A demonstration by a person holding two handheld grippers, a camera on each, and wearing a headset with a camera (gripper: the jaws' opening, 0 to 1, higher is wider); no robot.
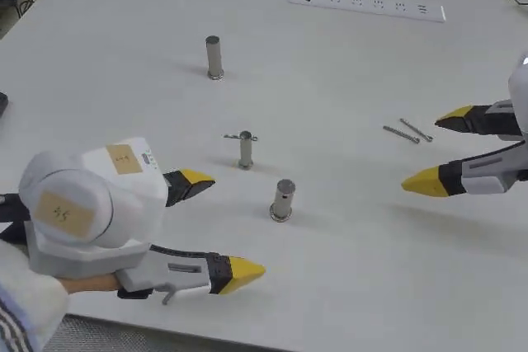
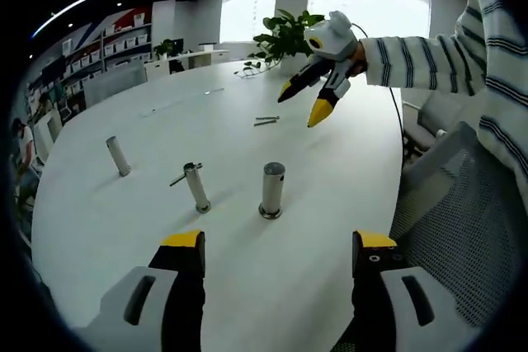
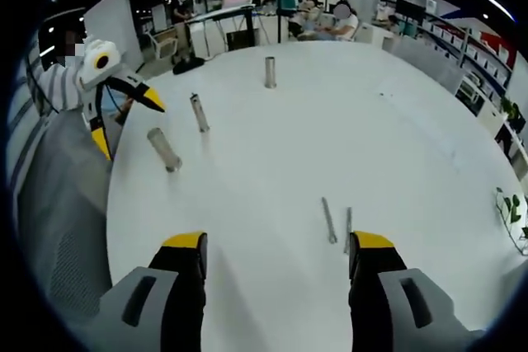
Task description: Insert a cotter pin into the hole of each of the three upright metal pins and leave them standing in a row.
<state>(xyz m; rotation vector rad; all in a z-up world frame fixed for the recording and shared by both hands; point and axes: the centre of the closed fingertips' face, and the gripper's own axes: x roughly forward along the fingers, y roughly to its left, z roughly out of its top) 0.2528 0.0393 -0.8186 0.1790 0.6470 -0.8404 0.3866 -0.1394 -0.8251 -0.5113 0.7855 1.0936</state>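
- Three metal pins stand upright on the white desk [image 1: 346, 269], each with its long axis vertical. In the head view they form a slanted row from far left to near right.
- The far pin [image 1: 214, 57] stands well apart from the other two, and its top is bare.
- The middle pin [image 1: 245, 151] has a cotter pin [image 1: 235, 136] through the hole near its top. The cotter pin lies level, crosswise to the pin's axis, and sticks out further on the left side in the head view.
- The near pin [image 1: 282, 200] stands just beside the middle one, and nothing passes through it.
- Two loose cotter pins [image 1: 408, 132] lie flat on the desk to the right of the row. They lie side by side, nearly parallel, with their long axes slanting from upper left to lower right in the head view.
- The left tongs [image 1: 223, 224] are spread wide and hold nothing. They hover low at the near edge of the desk, with their yellow tips aimed towards the near pin.
- The right tongs [image 1: 436, 148] are also spread and empty. They hang above the desk near the loose cotter pins without touching them, and the tips point left.
- In the right gripper view the loose cotter pins lie just ahead, between the two jaws.
- A white power strip [image 1: 367, 3] lies along the far side of the desk.
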